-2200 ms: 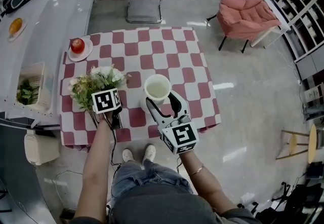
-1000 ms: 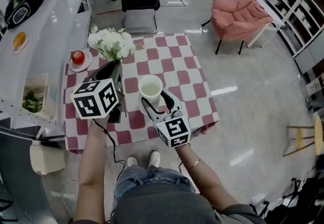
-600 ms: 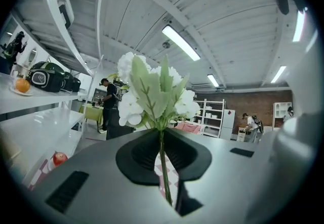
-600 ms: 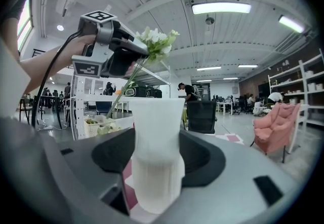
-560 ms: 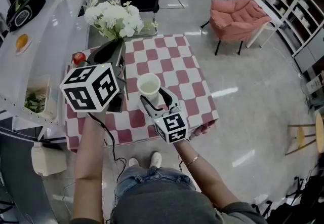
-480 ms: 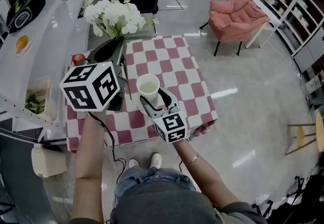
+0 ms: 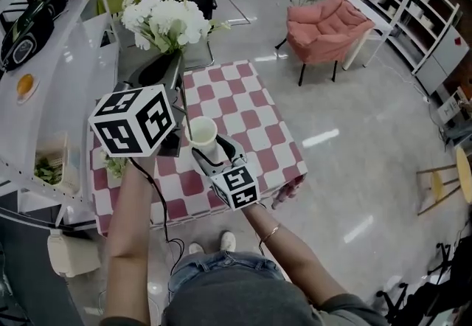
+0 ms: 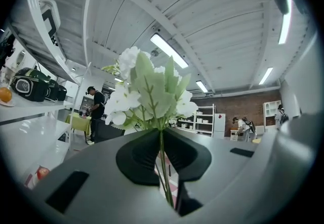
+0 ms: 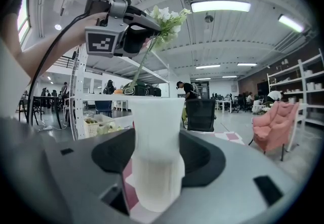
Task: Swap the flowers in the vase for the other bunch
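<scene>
Bunch (image 7: 166,20): light, floppy, thin stems (image 8: 161,152); grip low on stems.
Left gripper (image 7: 171,72): pinching stems.
Right gripper (image 9: 156,167): clamped round vase (image 7: 202,131), likely fragile.

The left gripper (image 7: 168,74) holds a white flower bunch (image 7: 166,21) high above the red-and-white checked table (image 7: 251,118), its stems trailing downward. The right gripper (image 7: 212,149) has its jaws on either side of the white vase (image 7: 202,130), which stands on the table. Another bunch (image 7: 114,165) lies near the table's left edge.
</scene>
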`<state>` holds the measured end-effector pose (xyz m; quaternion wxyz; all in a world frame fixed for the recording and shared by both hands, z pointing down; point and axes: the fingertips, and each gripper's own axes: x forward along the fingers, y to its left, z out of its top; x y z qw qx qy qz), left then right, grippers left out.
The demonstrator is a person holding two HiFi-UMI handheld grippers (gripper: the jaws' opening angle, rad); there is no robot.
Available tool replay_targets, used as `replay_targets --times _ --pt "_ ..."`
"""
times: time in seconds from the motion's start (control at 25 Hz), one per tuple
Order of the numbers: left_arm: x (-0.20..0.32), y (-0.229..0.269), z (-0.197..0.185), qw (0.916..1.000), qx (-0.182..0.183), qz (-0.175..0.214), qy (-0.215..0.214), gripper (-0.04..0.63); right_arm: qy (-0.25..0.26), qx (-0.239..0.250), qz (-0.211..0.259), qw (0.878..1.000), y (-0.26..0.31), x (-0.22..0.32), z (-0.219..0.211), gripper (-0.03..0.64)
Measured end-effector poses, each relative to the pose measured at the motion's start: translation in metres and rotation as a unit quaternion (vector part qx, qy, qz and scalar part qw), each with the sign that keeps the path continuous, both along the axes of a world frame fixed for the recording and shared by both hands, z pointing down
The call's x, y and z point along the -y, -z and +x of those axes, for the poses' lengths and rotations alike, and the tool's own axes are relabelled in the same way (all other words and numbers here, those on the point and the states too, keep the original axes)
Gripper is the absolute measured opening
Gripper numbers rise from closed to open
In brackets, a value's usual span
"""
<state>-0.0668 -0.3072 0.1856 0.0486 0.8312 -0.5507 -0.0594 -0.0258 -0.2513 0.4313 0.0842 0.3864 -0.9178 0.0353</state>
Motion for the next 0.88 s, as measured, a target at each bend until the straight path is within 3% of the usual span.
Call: replay_targets --times 0.36,0.88 --pt "0.005 -0.015 0.017 0.9990 0.023 0.036 0.008 0.034 -0.002 0.003 -0.002 1.000 -0.001 -0.001 -0.002 0.279" --pt "-0.009 -0.080 0.029 0.9987 0.050 -0.002 -0.009 0.035 -0.001 0.006 -0.003 1.000 0.002 0.000 0.007 0.279"
